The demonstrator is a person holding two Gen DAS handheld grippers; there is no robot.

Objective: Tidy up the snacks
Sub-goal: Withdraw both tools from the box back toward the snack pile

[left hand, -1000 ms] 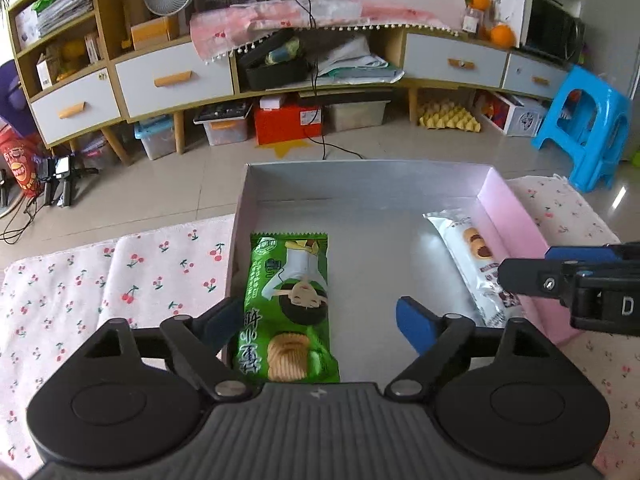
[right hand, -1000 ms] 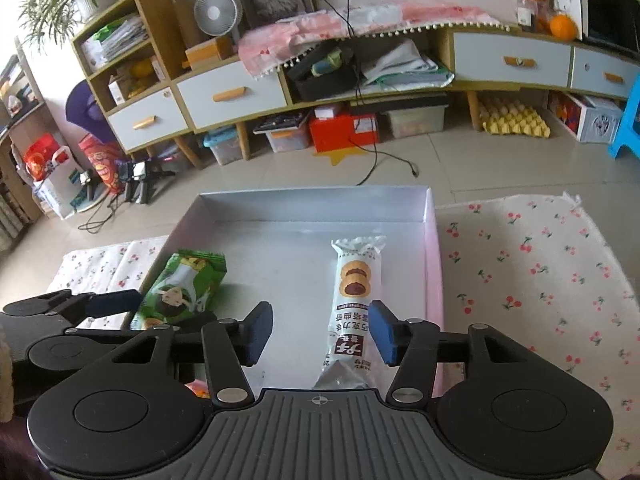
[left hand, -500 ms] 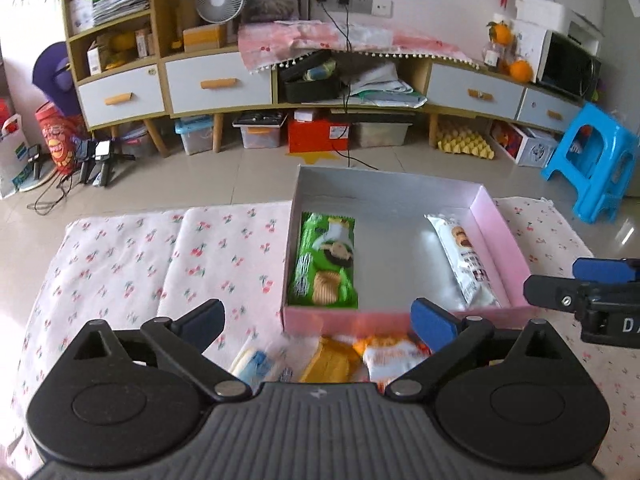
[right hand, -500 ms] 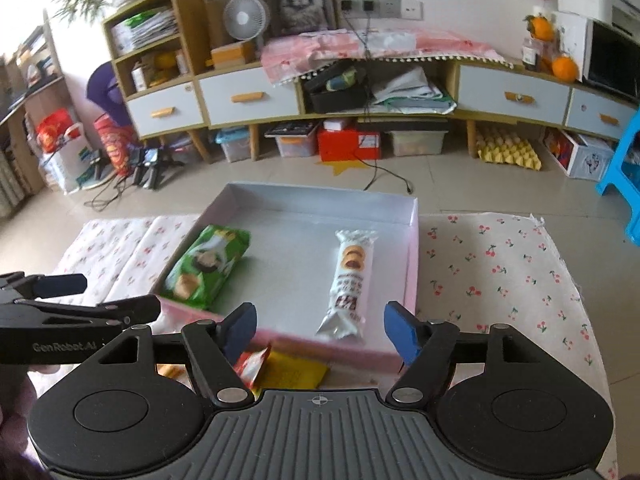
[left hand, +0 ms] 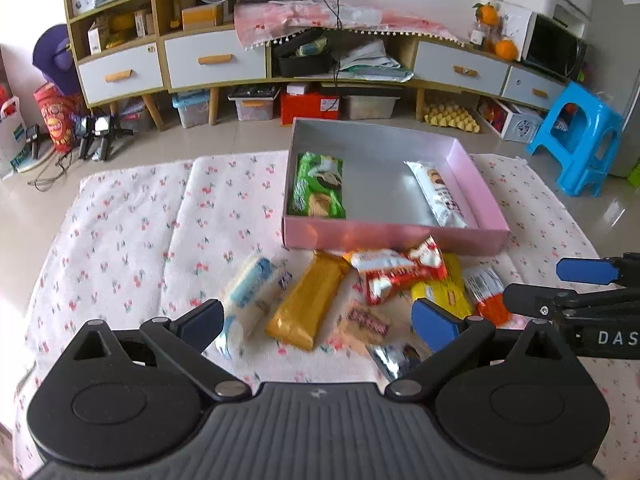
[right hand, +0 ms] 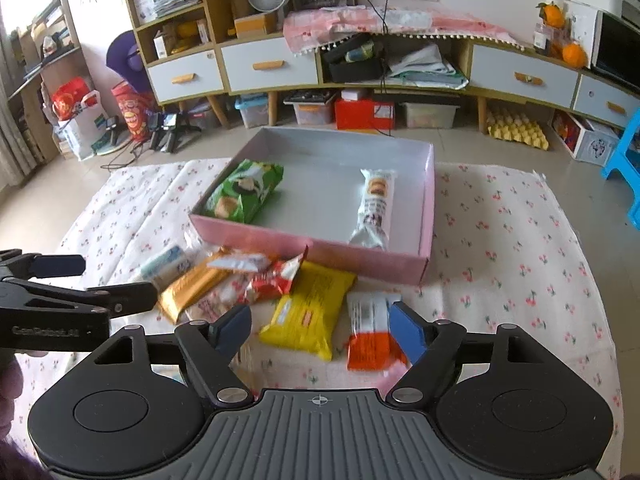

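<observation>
Both sets of jaws are standing spread wide with nothing between them: the left gripper (left hand: 316, 318) and the right gripper (right hand: 320, 326) are hanging over the loose pile of snacks, on the near side of the pink box (left hand: 394, 237). A second ago they were reaching right into that box; now they are sitting back and higher, so the whole box and the pile in front of it are showing.

Inside the box, the green biscuit pack (left hand: 318, 191) is lying along the left wall and the white cookie pack (left hand: 437, 194) along the right wall, well apart, both where they were a second ago.

Just before the box's near wall, on the cherry-print cloth (left hand: 132, 232), the rest are lying jumbled: a blue-and-white pack (left hand: 250, 294) farthest left, an orange-brown pack (left hand: 310, 304) beside it, a red-and-white wrapper (left hand: 394, 274) resting partly over a yellow pack (right hand: 308, 308), and an orange-and-white pack (right hand: 370, 334) farthest right, close by the right gripper's blue fingertip (right hand: 408, 330).
</observation>
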